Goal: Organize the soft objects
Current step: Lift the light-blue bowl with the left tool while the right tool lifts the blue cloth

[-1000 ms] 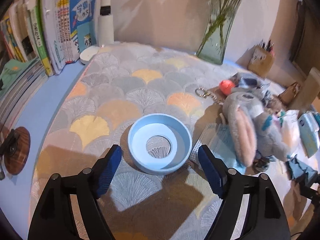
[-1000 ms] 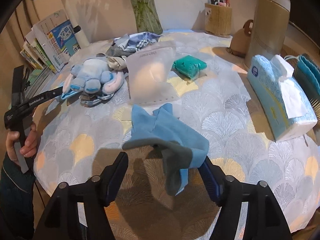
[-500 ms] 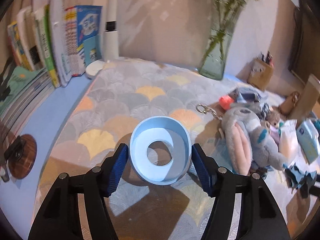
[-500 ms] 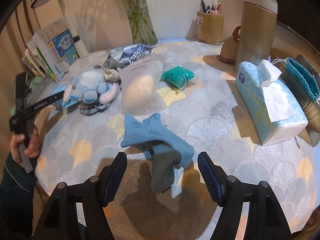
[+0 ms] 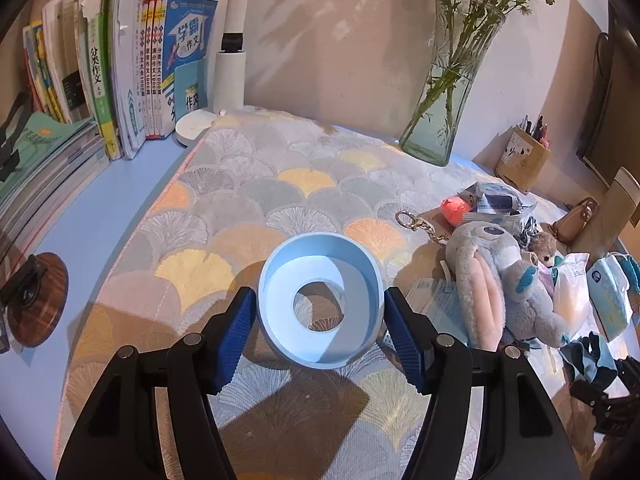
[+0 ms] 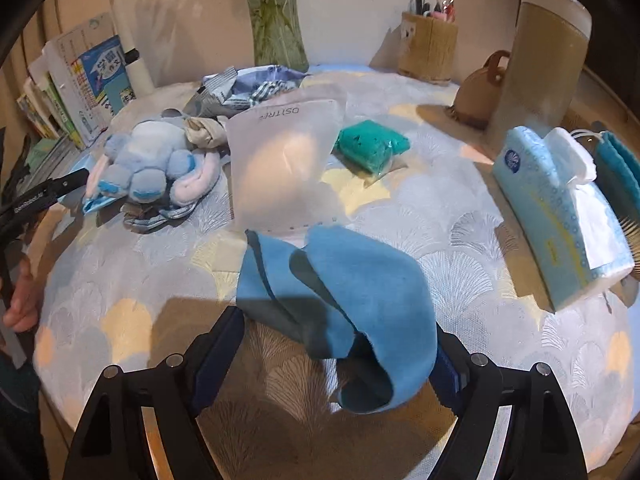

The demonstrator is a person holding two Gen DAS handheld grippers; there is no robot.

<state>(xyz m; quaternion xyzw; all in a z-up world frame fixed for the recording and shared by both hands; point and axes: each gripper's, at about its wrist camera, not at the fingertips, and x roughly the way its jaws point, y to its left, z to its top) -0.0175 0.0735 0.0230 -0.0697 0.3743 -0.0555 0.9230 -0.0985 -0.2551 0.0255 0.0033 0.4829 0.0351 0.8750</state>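
On the patterned tablecloth (image 5: pixel 248 200), 2 grippers at work among soft toys and cloth.
Left to right: the left gripper (image 5: pixel 318 320) has closed in and clamps a pale blue ring (image 5: pixel 320 304), pads on both sides; the plush (image 5: pixel 500 280) lies just right of it. The right gripper (image 6: pixel 340 352) has just been widening, its jaws apart around a crumpled blue cloth (image 6: pixel 344 292) on the table; whether its pads touch it I cannot tell.

Home study desk, schoolbooks (image 5: pixel 120 80), flower vase (image 5: pixel 444 92), pen holder (image 6: pixel 428 46)
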